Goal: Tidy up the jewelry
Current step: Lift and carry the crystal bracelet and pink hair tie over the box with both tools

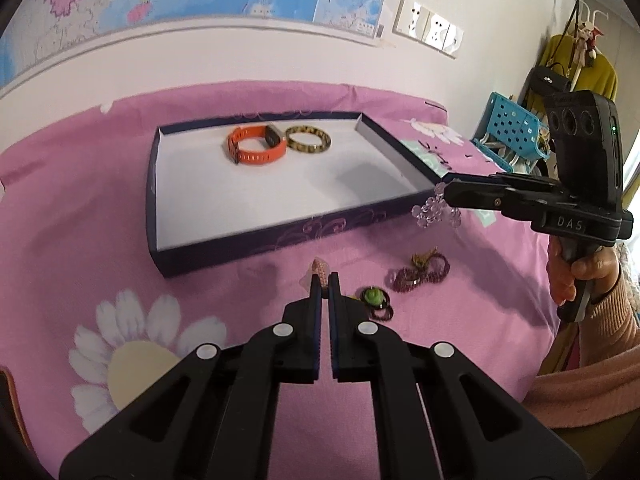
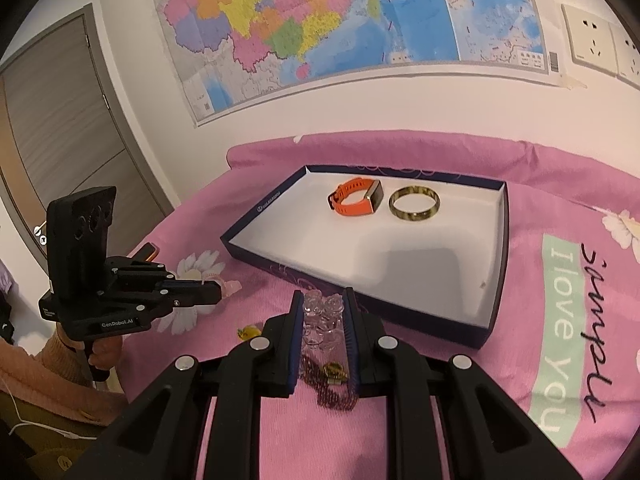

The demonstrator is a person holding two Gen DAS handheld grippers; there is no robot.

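A shallow dark blue box (image 1: 256, 240) (image 2: 494, 320) with a white inside lies on the pink cloth. In it are an orange watch (image 1: 256, 145) (image 2: 354, 197) and a mottled bangle (image 1: 308, 141) (image 2: 414, 203). My left gripper (image 1: 325, 280) (image 2: 218, 290) is shut on a small pink beaded piece (image 1: 319, 270) (image 2: 230, 286) just before the box's near wall. My right gripper (image 2: 323, 308) (image 1: 445, 188) is shut on a clear bead bracelet (image 2: 323, 318) (image 1: 434, 212) and holds it above the cloth by the box's right corner.
A dark purple bead bracelet with a gold charm (image 1: 418, 272) (image 2: 330, 384) and a green-stone piece (image 1: 374, 298) lie on the cloth in front of the box. A blue plastic basket (image 1: 512, 132) stands at the far right. The wall with a map (image 2: 320, 20) is behind.
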